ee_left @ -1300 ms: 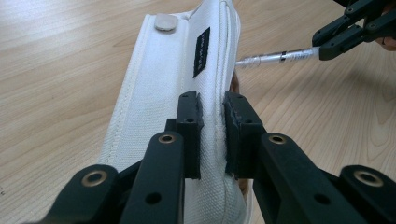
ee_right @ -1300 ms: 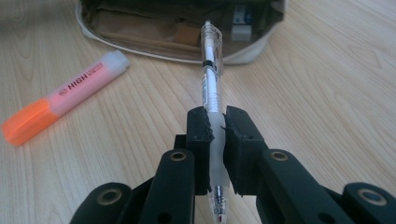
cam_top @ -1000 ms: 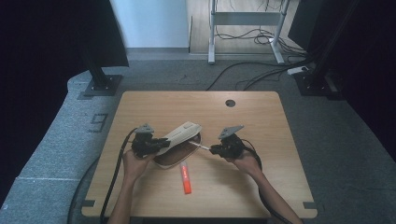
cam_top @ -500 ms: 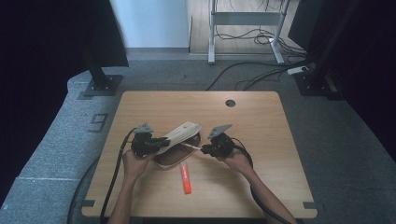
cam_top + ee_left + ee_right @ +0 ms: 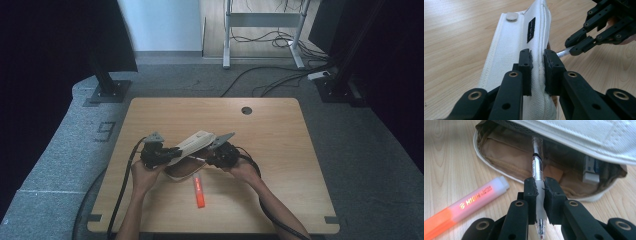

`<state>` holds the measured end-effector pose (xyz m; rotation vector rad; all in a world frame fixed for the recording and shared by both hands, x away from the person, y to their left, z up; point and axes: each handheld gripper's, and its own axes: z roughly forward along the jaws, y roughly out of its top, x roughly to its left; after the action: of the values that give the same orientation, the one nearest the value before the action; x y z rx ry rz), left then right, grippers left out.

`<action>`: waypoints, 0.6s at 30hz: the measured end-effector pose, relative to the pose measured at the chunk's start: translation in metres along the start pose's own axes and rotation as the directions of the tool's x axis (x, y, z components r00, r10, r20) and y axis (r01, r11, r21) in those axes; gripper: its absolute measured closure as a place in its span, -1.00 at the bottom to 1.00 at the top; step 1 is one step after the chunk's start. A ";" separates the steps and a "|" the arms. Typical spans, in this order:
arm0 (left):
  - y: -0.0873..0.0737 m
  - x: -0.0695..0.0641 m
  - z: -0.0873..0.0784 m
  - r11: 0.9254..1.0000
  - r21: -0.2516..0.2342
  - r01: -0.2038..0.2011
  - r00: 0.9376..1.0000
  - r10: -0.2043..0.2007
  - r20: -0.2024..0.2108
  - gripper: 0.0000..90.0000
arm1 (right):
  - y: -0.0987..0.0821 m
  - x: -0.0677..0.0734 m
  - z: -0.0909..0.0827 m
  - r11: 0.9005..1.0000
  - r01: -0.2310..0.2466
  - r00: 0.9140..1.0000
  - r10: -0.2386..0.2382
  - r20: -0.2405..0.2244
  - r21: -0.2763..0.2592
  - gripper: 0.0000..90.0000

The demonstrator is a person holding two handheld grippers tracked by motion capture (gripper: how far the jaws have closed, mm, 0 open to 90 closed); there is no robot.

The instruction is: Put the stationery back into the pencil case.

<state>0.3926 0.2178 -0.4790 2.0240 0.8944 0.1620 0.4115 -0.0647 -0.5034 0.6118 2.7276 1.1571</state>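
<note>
A white fabric pencil case lies open on the wooden table, its lid lifted. My left gripper is shut on the edge of that lid and holds it up. My right gripper is shut on a clear pen, whose far end points into the case's brown inside. In the high view the right gripper sits at the case's right side, the left gripper at its left. An eraser lies inside the case. An orange highlighter lies on the table in front of the case.
The table has a round cable hole at the back. Cables trail from both grippers toward the front edge. Stands and cables are on the floor behind the table.
My right gripper has moved left with the pen, from apart from the case to its open mouth. The left gripper and the lifted lid have stayed in place.
</note>
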 end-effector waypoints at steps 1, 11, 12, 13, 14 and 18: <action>0.000 0.000 0.000 1.000 0.000 0.000 1.000 0.000 0.001 0.72 | 0.002 0.000 0.002 1.000 0.007 1.000 -0.007 0.000 0.000 0.75; 0.000 0.000 -0.001 1.000 -0.003 0.005 1.000 -0.005 0.008 0.72 | 0.017 0.001 0.021 0.999 0.033 0.999 -0.033 -0.007 0.012 0.75; 0.000 0.000 -0.001 1.000 -0.003 0.005 1.000 -0.005 0.010 0.72 | 0.018 0.001 0.023 0.999 0.034 0.999 -0.034 -0.008 0.014 0.75; 0.000 0.000 -0.001 1.000 -0.004 0.006 1.000 -0.006 0.011 0.72 | 0.019 0.001 0.025 0.999 0.038 0.999 -0.037 -0.010 0.016 0.75; 0.000 0.000 -0.001 1.000 -0.003 0.006 1.000 -0.006 0.013 0.72 | 0.019 0.000 0.026 0.999 0.038 0.999 -0.037 -0.013 0.018 0.75; 0.000 0.000 0.000 1.000 -0.001 0.006 1.000 -0.006 0.014 0.72 | 0.021 -0.002 0.032 0.999 0.040 0.999 -0.040 -0.010 0.020 0.75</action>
<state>0.3927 0.2181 -0.4788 2.0189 0.8911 0.1447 0.4278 -0.0312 -0.5106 0.5536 2.7495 1.1272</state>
